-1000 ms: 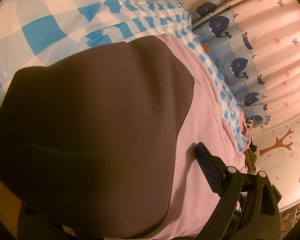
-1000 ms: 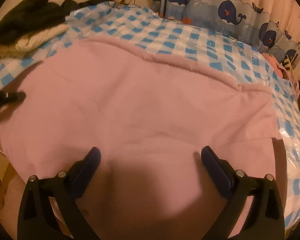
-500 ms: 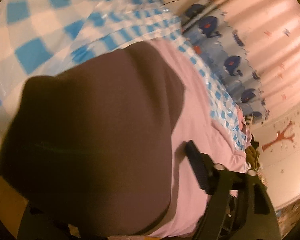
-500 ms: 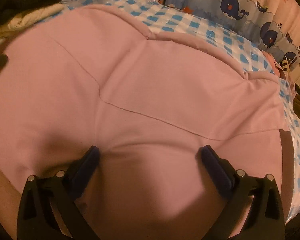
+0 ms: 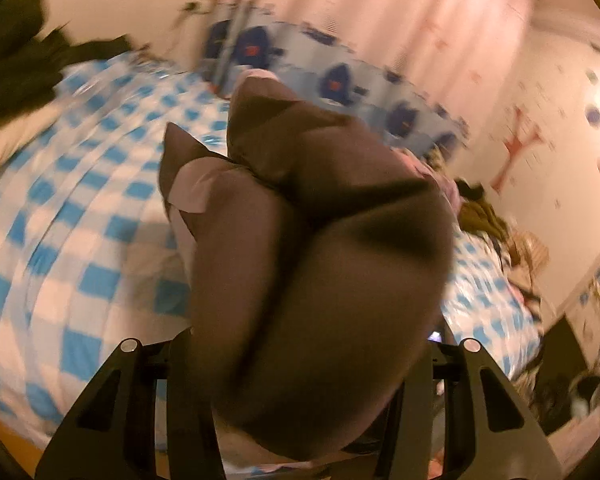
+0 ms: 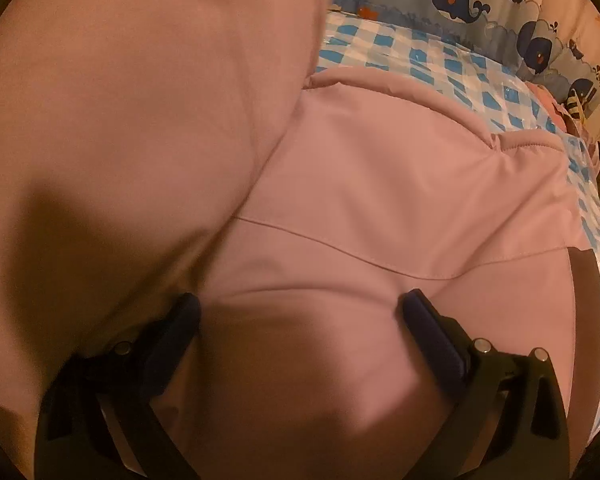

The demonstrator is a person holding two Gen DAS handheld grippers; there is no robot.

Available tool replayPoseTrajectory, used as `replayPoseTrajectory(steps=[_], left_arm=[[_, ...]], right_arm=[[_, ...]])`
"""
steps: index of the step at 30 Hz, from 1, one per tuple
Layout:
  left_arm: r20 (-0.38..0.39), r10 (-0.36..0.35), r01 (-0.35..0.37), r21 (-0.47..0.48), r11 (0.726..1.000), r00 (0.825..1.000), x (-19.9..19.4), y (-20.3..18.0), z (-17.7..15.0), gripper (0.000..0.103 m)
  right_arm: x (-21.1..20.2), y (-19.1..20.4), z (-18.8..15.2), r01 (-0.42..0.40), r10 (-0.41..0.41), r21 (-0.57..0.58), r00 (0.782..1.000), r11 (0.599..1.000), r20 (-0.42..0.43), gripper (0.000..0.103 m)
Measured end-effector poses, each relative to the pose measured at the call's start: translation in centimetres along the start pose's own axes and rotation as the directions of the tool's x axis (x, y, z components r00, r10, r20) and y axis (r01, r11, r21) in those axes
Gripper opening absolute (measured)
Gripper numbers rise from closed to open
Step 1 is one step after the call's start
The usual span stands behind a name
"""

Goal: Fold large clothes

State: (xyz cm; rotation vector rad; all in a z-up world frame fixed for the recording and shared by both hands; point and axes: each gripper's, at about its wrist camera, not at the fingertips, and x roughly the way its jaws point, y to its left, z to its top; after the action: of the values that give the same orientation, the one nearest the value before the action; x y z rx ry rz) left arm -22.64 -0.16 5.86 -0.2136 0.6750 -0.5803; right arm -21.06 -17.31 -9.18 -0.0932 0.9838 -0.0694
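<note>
Pink garment with a dark brown lining is spread over the blue-and-white checked bed cover, and it fills nearly the whole right wrist view. One big flap of it is lifted up on the left side of that view, hanging over the flat part – the seam line runs across the middle underneath it.

Left gripper has a bunched fold of the garment between its jaws, brown side facing the camera, with a bit of pink peeking out at the upper left of the bunch. Jaws are closing on it, and the cloth bulges out so much that it hides the pads – so I can't see them pressing, but the fabric is clearly lifted off the bed. That whole view is blurry.

Right gripper sits low over the flat pink part with its jaws wide apart, nothing pinched, cloth just lying between them.

Further out: a whale-print curtain behind the bed, dark clothes piled at the far corner, and a wall with stickers on the right.
</note>
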Motion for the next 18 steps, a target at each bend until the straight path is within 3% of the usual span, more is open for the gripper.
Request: replayPoseTrajectory(steps=[4, 6, 10, 13, 15, 16, 17, 18], left_arm=[[-0.022, -0.012, 0.014, 0.070, 0.997, 1.000, 1.1, -3.1, 0.3, 0.043], [-0.027, -0.015, 0.018, 0.098, 0.995, 1.000, 1.2, -4.0, 0.2, 0.043], [-0.032, -0.027, 0.032, 0.156, 0.987, 0.999, 1.7, -6.3, -0.2, 0.043], [-0.034, -0.032, 0.039, 0.232, 0.972, 0.999, 2.1, -8.8, -1.0, 0.043], [-0.039, -0.030, 0.040, 0.297, 0.954, 0.999, 2.7, -10.8, -1.6, 0.042], [-0.041, -0.027, 0.040, 0.338, 0.940, 0.999, 2.9, -12.1, -2.2, 0.042], [-0.045, -0.028, 0.043, 0.372, 0.927, 0.999, 3.0, -13.3, -2.8, 0.042], [-0.053, -0.031, 0.050, 0.410, 0.911, 0.998, 3.4, -14.6, -3.5, 0.042]], right_arm=[[-1.3, -0.1, -0.1, 0.011, -0.016, -0.108, 0.999, 0.994, -0.047, 0.097], [-3.3, -0.9, -0.9, 0.036, -0.039, -0.134, 0.999, 0.990, -0.022, 0.097], [-6.9, -5.4, -3.0, -0.009, 0.010, -0.014, 0.998, 1.000, 0.060, 0.097], [-8.9, -10.4, -4.8, -0.158, 0.134, 0.168, 0.980, 0.973, 0.149, 0.097], [-9.5, -15.7, -6.5, -0.412, 0.326, 0.341, 0.902, 0.845, 0.284, 0.097], [-9.3, -17.5, -7.3, -0.493, 0.380, 0.398, 0.864, 0.774, 0.331, 0.097], [-8.5, -20.4, -8.8, -0.621, 0.463, 0.477, 0.783, 0.622, 0.415, 0.097], [-7.7, -22.4, -9.5, -0.703, 0.520, 0.508, 0.710, 0.498, 0.474, 0.097]])
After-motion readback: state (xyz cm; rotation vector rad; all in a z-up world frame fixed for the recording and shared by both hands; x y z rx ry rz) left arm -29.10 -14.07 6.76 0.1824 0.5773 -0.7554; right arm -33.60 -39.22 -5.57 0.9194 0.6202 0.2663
